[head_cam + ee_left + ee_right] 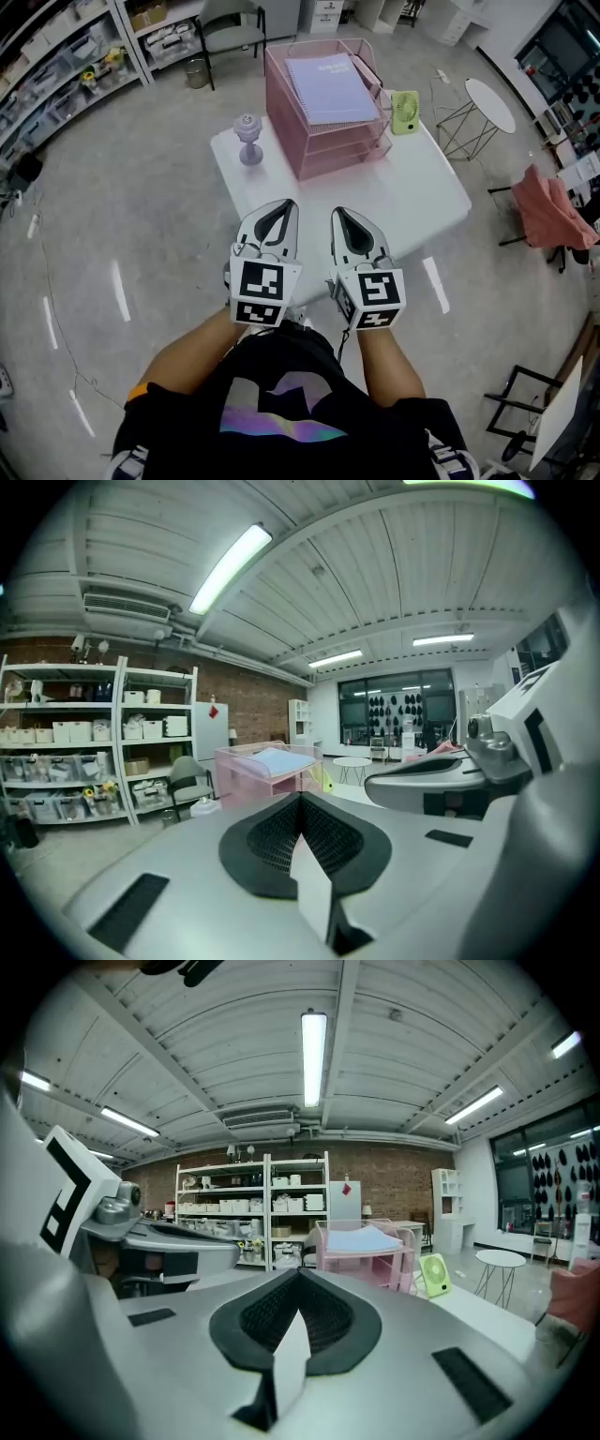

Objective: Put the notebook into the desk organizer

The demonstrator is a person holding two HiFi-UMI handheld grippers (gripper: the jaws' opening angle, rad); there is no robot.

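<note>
I have both grippers pulled in side by side at the near edge of the white bench (pixel 412 202), well apart from the pink desk organizer (pixel 309 141) and on its near side. The left gripper (pixel 278 206) is fully closed. In its own view the two dark pads meet in a tight line with nothing between them. The right gripper (pixel 346 215) reads the same way, jaws together and empty. Both point roughly toward the organizer, tilted only a little downward.

The notebook (pixel 330 87), pale blue with a spiral edge, lies flat in the organizer's top tray, and the lower trays under it look bare from here. The organizer stands toward the far side of the bench.

Just beside the organizer's right side stands a small green fan (pixel 405 111). A small lavender object on a stem (pixel 248 141) sits near the organizer's left front corner; I cannot tell what it is. Further right of the organizer, off the bench, there is a round white side table (pixel 489 101). Beyond the organizer's left side, storage shelves (pixel 56 66) run along the wall.
</note>
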